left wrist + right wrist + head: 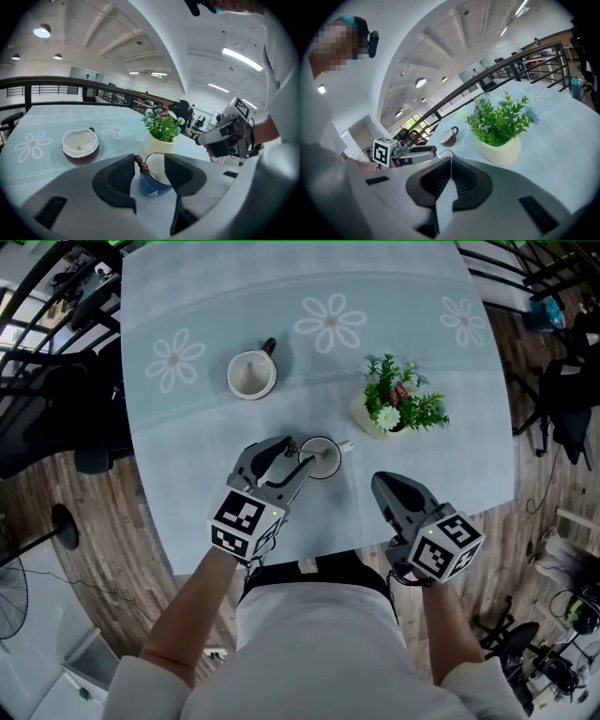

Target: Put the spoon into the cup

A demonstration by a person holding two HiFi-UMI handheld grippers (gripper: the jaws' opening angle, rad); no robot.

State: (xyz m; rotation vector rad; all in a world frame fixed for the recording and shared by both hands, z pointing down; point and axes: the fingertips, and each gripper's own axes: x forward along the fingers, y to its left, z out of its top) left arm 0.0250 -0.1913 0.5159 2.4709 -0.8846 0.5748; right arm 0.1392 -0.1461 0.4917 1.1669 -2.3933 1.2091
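Observation:
A small blue cup [151, 185] with a white inside stands on the pale blue table [187, 484] right in front of me. The spoon's brown knobbed handle [140, 165] sticks up out of the cup at its left rim, so the spoon rests in the cup [320, 457]. My left gripper [149, 176] is open, with one jaw on each side of the cup; the handle is close to the left pad without being pressed. My right gripper [450, 164] is shut and holds nothing. It hangs over the near table edge to the right [382, 482].
A brown mug [252, 374] with a white inside stands further back on the left. A cream pot of green plant with small flowers [394, 401] stands to the right behind the cup. Black chairs and railings surround the table over a wooden floor.

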